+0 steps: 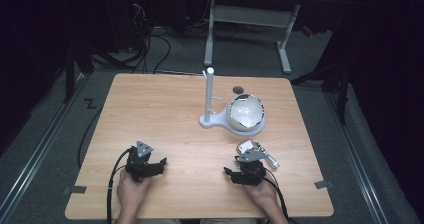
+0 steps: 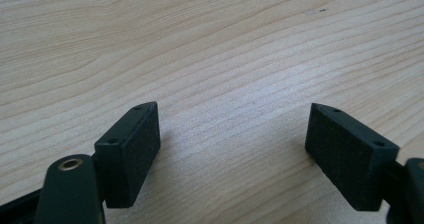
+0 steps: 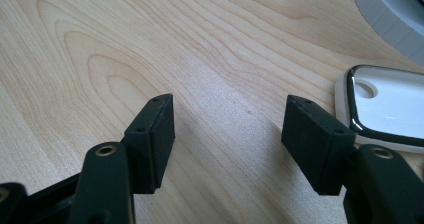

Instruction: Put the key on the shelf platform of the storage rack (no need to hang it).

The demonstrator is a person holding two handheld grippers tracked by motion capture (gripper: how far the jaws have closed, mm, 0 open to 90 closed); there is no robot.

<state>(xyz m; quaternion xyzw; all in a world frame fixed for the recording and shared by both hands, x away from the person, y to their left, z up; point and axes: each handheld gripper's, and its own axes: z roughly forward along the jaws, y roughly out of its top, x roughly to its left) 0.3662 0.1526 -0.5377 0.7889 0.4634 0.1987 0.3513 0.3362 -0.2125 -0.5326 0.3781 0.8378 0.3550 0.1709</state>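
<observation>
Both tongs, left (image 1: 159,162) and right (image 1: 228,172), wide open and empty on surface (image 1: 165,114); starting stage, next reaching for key fob (image 1: 257,149).

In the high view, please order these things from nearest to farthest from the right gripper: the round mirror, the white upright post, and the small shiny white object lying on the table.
From the right gripper:
1. Small shiny white object, just beyond the gripper, beside its grey plate.
2. Round mirror, farther back on the white stand base.
3. White upright post, left of the mirror and a little farther back.
</observation>
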